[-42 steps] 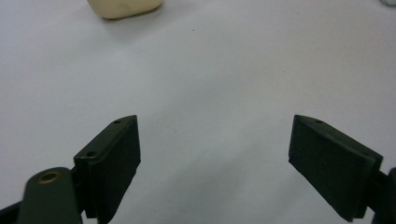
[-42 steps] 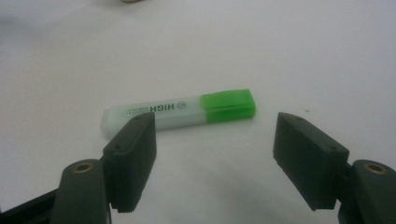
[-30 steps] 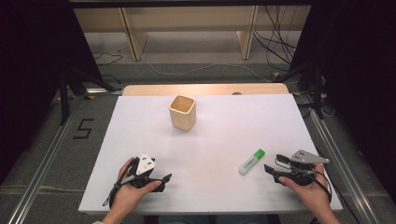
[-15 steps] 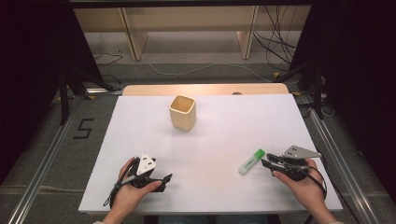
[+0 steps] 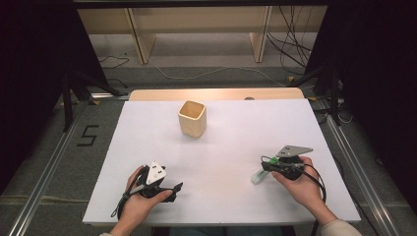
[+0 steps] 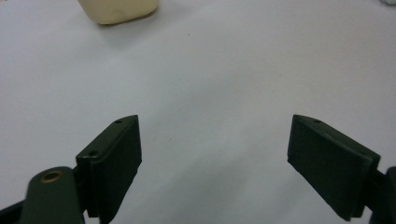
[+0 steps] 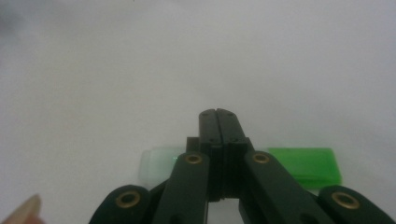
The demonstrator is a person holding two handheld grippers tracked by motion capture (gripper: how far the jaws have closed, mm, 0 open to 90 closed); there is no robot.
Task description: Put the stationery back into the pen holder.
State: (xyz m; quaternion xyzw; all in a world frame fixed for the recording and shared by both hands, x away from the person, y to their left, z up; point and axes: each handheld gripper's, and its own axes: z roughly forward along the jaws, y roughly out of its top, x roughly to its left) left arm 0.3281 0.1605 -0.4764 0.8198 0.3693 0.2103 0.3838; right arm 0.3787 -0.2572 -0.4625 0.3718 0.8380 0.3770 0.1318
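1. The left gripper (image 5: 178, 187) rests near the front edge of the white table (image 5: 236, 123), left of the middle. It has kept its place over the last second, and in the left gripper view its fingers (image 6: 114, 161) stand spread wide with only bare table between them.
2. The wooden cup (image 5: 192, 118) stands upright toward the back edge, a little left of centre, well apart from both grippers and unmoved.
3. The green-and-white marker (image 5: 259, 175) lies flat near the front edge on the right side.
4. The right gripper (image 5: 265, 166) has slid leftward over the marker since a second ago, and its jaws have just been closing. In the right gripper view the fingers (image 7: 218, 126) are pressed together pad to pad with nothing between them.
5. The marker lies crosswise under the shut fingers, its pale end (image 7: 159, 163) to one side and green end (image 7: 308, 165) to the other, so I judge it not grasped: the jaws must reopen and drop lower.
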